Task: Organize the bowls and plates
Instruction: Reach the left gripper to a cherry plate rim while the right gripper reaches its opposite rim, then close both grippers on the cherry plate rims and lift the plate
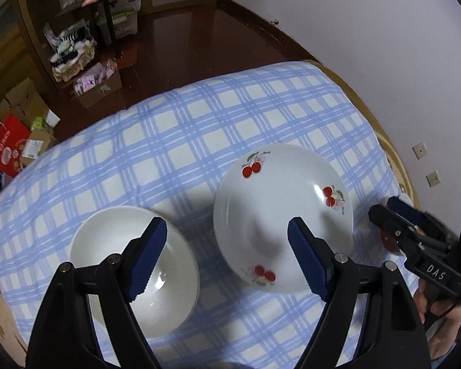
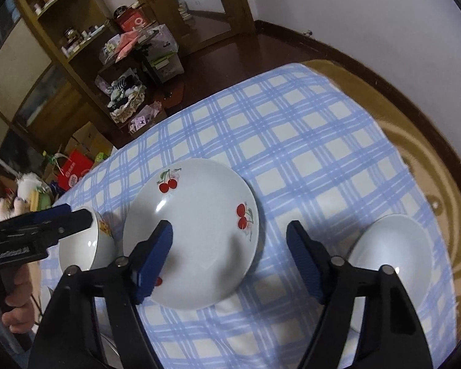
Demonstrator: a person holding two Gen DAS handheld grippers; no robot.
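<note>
Left wrist view: cherry plate [image 1: 279, 215] and white bowl [image 1: 132, 261], both empty, side by side on checked cloth [image 1: 199, 117]. Left gripper [image 1: 227, 258] gapes wide above them, gripping nothing. Right gripper [image 2: 230, 255] likewise wide, unladen, over plate's edge; second empty bowl [image 2: 393, 246] sits beside.

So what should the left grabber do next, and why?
Probably lower the left gripper onto the rim of the plain white ceramic bowl: its jaws stand open and empty, one finger above the bowl, the other over the white cherry-patterned plate.
</note>
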